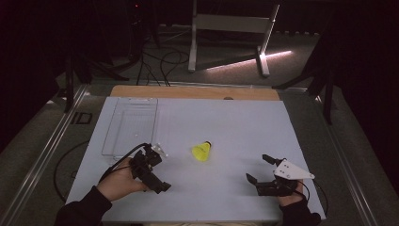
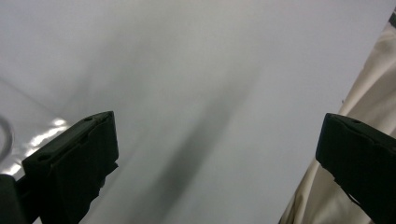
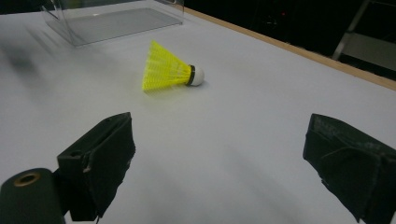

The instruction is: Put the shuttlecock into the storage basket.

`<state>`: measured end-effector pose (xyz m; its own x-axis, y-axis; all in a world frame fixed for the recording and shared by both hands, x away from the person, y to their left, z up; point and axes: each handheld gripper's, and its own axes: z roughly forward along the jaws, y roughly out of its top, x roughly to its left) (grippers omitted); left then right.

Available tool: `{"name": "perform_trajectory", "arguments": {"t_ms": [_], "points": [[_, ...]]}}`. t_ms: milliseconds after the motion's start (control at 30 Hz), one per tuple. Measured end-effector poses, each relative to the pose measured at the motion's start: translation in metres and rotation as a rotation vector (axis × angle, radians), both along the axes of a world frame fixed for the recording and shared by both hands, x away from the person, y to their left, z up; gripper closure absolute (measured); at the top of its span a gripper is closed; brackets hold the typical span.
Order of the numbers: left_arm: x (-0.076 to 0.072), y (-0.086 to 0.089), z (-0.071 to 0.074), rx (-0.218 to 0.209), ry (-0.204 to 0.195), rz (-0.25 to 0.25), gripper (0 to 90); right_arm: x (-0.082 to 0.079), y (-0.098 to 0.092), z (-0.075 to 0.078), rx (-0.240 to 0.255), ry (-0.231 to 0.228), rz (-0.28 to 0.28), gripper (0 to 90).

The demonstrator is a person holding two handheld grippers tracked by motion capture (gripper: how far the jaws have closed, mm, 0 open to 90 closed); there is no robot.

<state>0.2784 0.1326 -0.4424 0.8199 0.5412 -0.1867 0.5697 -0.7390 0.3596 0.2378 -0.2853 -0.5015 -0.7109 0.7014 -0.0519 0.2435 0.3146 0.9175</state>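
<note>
The yellow shuttlecock (image 1: 202, 151) is lying on its side at the middle of the frame, untouched; the right gripper (image 1: 262, 169), jaws spread, is facing it from the lower right; the left gripper (image 1: 153, 167), jaws spread too, is waiting at the lower left beside the clear tray (image 1: 109, 137); picking up and placing are probably both remaining.

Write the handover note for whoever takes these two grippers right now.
Left gripper: open, holding nothing, low over the white table just in front of the clear plastic box.
Right gripper: open, holding nothing, jaws pointed toward the shuttlecock.
Yellow shuttlecock: lying on its side mid-table, between the two grippers, touched by neither; white cork end faces away from the box.
Done: nothing gripped yet.
Left: probably close the right gripper on the shuttlecock; the box looks like its likely destination.
</note>
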Motion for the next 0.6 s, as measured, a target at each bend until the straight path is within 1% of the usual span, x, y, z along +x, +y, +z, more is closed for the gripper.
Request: {"name": "perform_trajectory", "arguments": {"t_ms": [33,133,267,367,400,467,567,600], "points": [[0.001,-0.003,0.001,-0.002,0.000,-0.008,0.1,0.000,0.000,0.000,0.000,0.000,0.000,8.7],[0.004,-0.009,0.004,-0.017,-0.018,-0.010,0.1,0.000,0.000,0.000,0.002,-0.001,0.000,8.7],[0.010,-0.016,0.009,-0.048,-0.040,-0.005,0.1,0.000,0.000,0.000,0.006,0.002,0.001,8.7],[0.015,-0.021,0.011,-0.049,-0.052,0.001,0.1,0.000,0.000,0.000,0.006,0.003,0.003,8.7],[0.016,-0.023,0.011,-0.048,-0.047,0.001,0.1,0.000,0.000,0.000,0.006,0.003,0.002,8.7],[0.019,-0.026,0.011,-0.044,-0.051,0.008,0.1,0.000,0.000,0.000,0.008,0.004,0.004,8.7],[0.025,-0.033,0.010,-0.024,-0.047,-0.001,0.1,0.000,0.000,0.000,0.008,0.004,0.004,8.7],[0.027,-0.034,0.009,-0.025,-0.043,-0.001,0.1,0.000,0.000,0.000,0.006,0.003,0.004,8.7]]}}
